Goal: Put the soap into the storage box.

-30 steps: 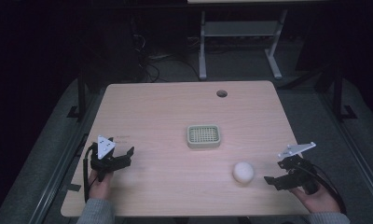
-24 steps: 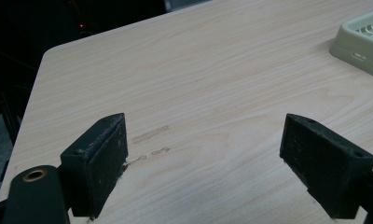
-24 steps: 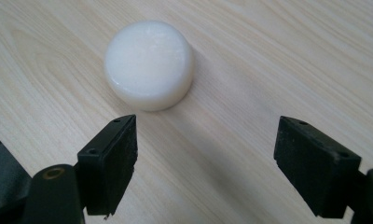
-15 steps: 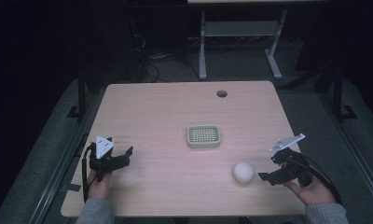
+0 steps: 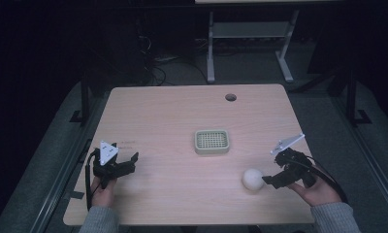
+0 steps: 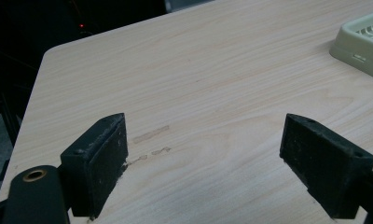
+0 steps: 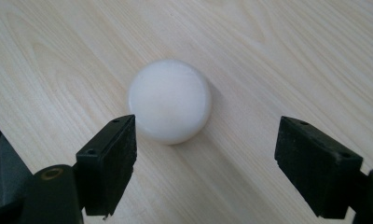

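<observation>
Facing the white round soap (image 7: 169, 106) on the table (image 5: 172, 121), right tongs (image 7: 208, 163) spread wide; left tongs (image 6: 212, 163) likewise agape.

Table (image 5: 172, 126) light wood-grain laminate, smooth and matt. White puck (image 7: 169, 101) smooth, satin plastic-like; tray (image 5: 212, 141) pale matt plastic.

Round white puck-like soap (image 7: 169, 107), smooth and domed, lying flat on the wooden table, near its front right edge

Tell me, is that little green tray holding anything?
Empty, as far as shows. The tray sits mid-table with its bare grid visible from above; the white ball lies apart on the table, before the right gripper.
</observation>
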Available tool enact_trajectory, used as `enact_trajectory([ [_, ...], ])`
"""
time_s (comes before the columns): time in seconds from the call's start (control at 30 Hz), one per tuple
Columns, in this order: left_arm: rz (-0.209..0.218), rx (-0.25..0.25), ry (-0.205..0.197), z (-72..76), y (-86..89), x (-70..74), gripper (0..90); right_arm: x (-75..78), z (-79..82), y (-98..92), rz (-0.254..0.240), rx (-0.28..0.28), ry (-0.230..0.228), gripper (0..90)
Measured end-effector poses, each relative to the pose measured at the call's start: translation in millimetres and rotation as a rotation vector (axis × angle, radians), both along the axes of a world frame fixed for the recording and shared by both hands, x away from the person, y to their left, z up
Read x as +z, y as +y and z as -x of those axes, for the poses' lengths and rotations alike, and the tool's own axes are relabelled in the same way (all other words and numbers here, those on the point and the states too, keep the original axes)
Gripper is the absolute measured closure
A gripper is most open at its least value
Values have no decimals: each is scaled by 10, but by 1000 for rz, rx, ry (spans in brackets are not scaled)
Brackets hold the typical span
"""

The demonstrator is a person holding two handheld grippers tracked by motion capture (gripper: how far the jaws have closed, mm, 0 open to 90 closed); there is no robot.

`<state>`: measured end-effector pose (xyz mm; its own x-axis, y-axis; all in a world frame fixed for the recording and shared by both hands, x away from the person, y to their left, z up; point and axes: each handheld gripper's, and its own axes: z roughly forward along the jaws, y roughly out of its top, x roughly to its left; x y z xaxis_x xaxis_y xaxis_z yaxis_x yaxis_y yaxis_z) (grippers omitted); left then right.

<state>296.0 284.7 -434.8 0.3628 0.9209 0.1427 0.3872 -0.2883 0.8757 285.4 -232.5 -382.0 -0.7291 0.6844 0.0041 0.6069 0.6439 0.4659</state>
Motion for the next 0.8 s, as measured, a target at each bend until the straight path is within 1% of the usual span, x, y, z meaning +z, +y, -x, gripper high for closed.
enact_trajectory([
  [0.13,3,2,-1,0,0,0,148,4,-17,38,1,10,6,202],
  [0.17,5,2,-2,1,1,0,148,6,-28,66,6,22,10,202],
  [0.27,2,1,-7,1,5,4,148,13,-42,101,12,29,14,202],
  [0.37,8,1,-9,1,1,3,148,18,-51,128,16,35,16,202],
  [0.4,8,2,-8,2,0,4,148,22,-65,154,21,37,23,202],
  [0.8,8,2,-7,1,1,5,148,4,-116,213,38,56,38,199],
])
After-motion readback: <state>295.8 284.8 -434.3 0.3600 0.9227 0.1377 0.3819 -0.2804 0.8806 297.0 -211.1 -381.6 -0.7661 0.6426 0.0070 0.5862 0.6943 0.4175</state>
